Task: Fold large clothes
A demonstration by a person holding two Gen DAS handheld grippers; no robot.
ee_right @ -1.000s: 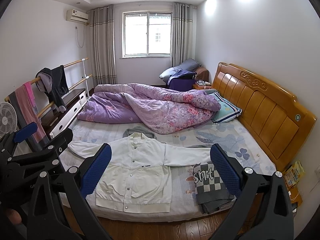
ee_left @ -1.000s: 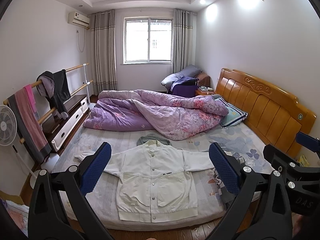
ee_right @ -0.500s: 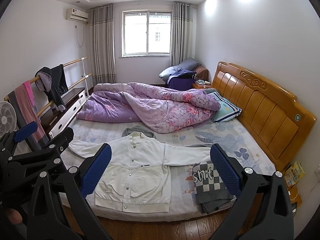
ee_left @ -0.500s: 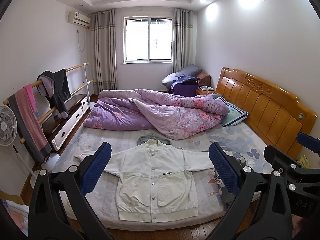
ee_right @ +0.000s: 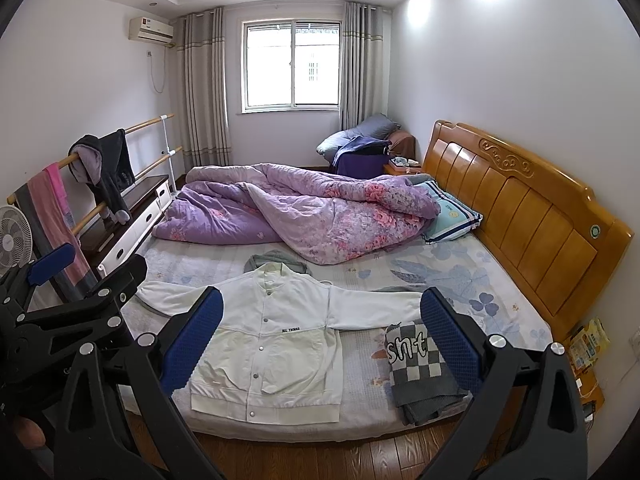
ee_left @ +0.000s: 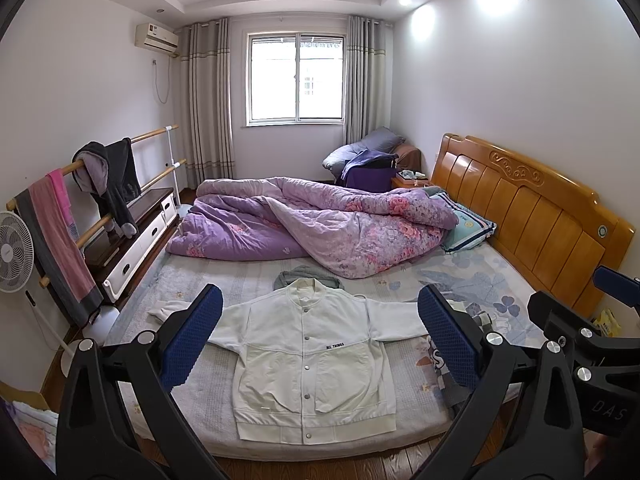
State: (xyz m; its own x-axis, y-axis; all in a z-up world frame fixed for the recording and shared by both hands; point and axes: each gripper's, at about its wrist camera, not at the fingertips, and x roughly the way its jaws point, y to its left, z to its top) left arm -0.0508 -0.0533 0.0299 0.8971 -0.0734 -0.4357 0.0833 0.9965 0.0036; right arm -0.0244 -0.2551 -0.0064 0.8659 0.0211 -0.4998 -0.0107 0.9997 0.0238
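A white snap-button jacket (ee_left: 308,356) (ee_right: 272,340) lies flat, face up, near the front edge of the bed (ee_left: 224,292), sleeves spread to both sides. My left gripper (ee_left: 320,340) hangs open above the floor in front of the bed, well short of the jacket, nothing between its blue pads. My right gripper (ee_right: 320,340) is open too, also back from the bed, to the right of the left one. A grey garment (ee_left: 308,274) lies bunched just behind the jacket's collar.
A folded grey checkered garment (ee_right: 420,368) sits right of the jacket by the bed's edge. A purple quilt (ee_left: 320,228) fills the far half of the bed, wooden headboard (ee_left: 532,216) at right. A clothes rail (ee_left: 100,184), cabinet and fan (ee_left: 12,252) line the left wall.
Both views have shifted only slightly; the jacket and both open grippers stay as they were.
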